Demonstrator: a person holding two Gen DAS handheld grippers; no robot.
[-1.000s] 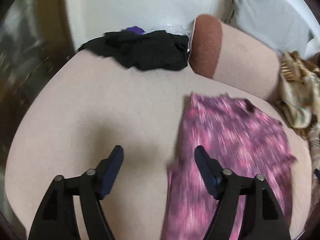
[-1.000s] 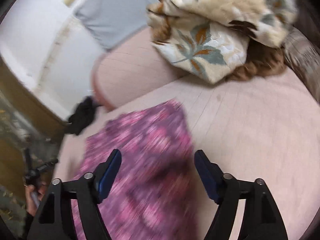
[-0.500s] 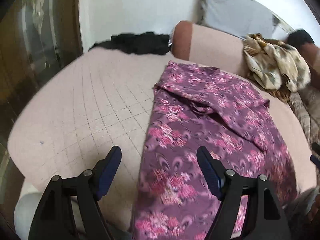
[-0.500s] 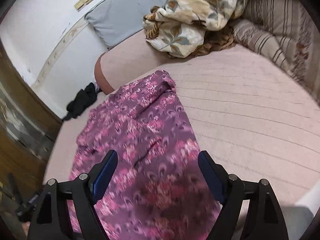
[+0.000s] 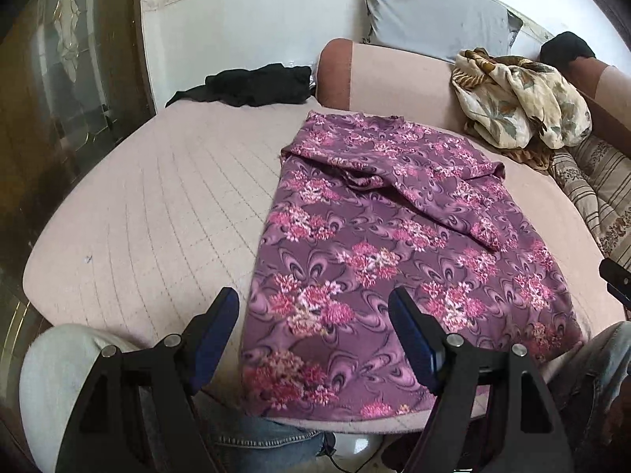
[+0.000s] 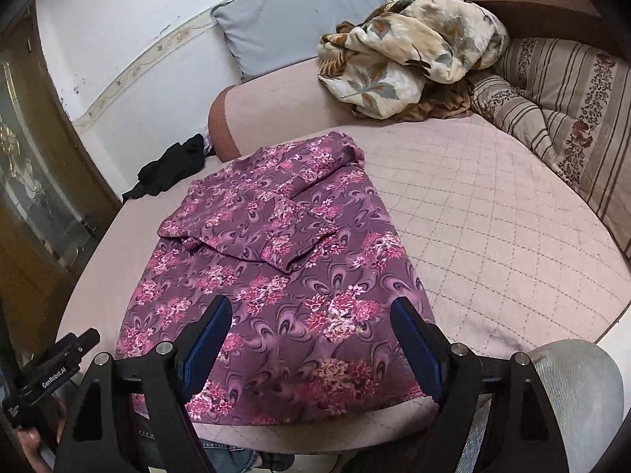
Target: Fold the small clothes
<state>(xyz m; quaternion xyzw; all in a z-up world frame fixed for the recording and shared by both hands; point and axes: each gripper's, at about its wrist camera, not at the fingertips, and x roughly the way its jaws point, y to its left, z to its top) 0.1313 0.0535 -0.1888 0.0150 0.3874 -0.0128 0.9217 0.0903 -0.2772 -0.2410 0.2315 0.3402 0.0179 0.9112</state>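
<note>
A purple garment with pink flowers (image 5: pixel 378 244) lies spread on the pink quilted bed (image 5: pixel 157 213), its sleeves folded across the upper part; it also shows in the right wrist view (image 6: pixel 276 276). My left gripper (image 5: pixel 313 311) is open and empty, raised above the garment's near left hem. My right gripper (image 6: pixel 311 321) is open and empty, raised above the near hem. The left gripper's body shows at the right wrist view's lower left (image 6: pixel 47 374).
A black garment (image 5: pixel 252 84) lies at the bed's far left. A floral blanket (image 5: pixel 520 98) and a striped quilt (image 6: pixel 564 118) are piled at the far right. A grey pillow (image 5: pixel 430 15) leans on the wall. The person's jeans-clad knees (image 5: pixel 59 370) are at the bed's near edge.
Both grippers have pulled back and up from the garment, which now lies flat in fuller view. Both stay open and empty.
</note>
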